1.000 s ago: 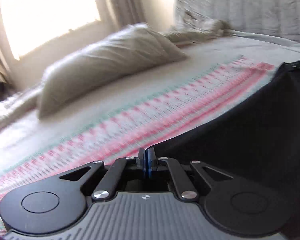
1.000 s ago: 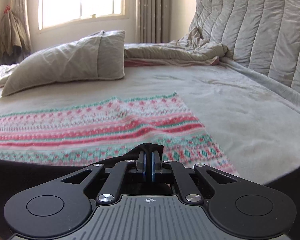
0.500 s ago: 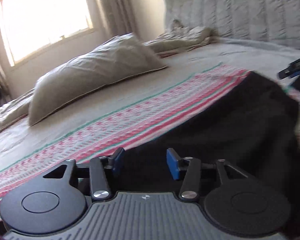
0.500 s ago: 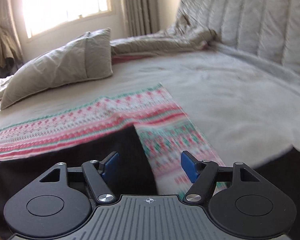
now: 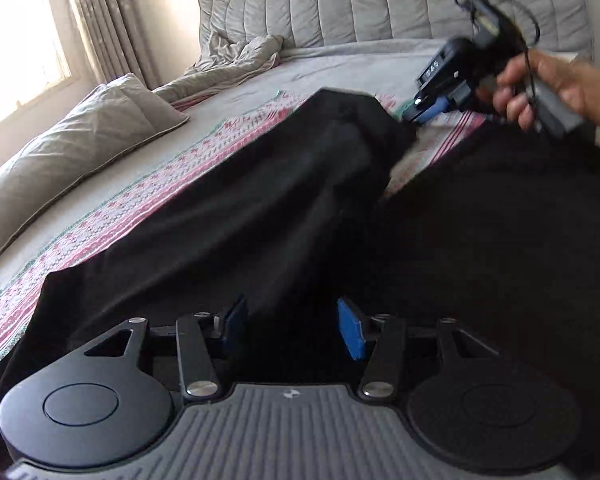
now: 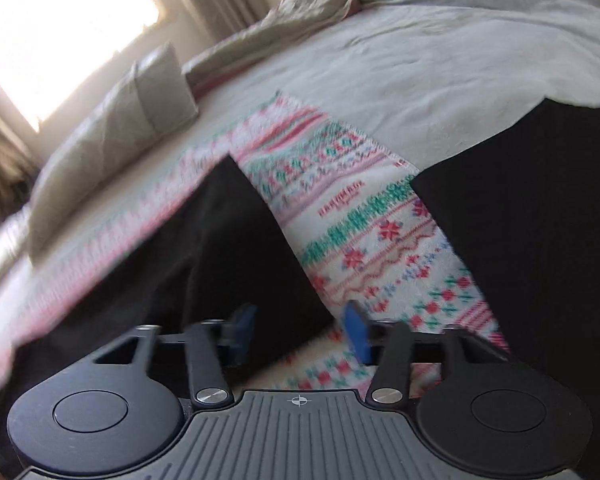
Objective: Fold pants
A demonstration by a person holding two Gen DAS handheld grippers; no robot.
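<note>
The black pants [image 5: 260, 208] lie spread on a patterned red, green and white blanket [image 5: 148, 208] on the bed. My left gripper [image 5: 292, 324] is open just above the black cloth and holds nothing. In the left wrist view my right gripper [image 5: 424, 110] hangs in a hand at the far end of the pants, blue pads apart. In the right wrist view my right gripper [image 6: 300, 328] is open over the edge of one black leg [image 6: 220, 248], with the other black part [image 6: 540, 220] to the right and the blanket [image 6: 360, 232] between them.
A grey pillow [image 5: 68, 156] lies to the left. A crumpled grey duvet [image 5: 236, 60] sits at the back by the padded headboard [image 5: 380, 0]. A bright window [image 6: 60, 20] and curtains are at the far left. The grey bedsheet [image 6: 420, 64] stretches beyond the blanket.
Both grippers were shut on the pants one second ago; both opened and let the cloth drop onto the blanket. Both have since pulled back and tilted, and the pants now lie flat.
</note>
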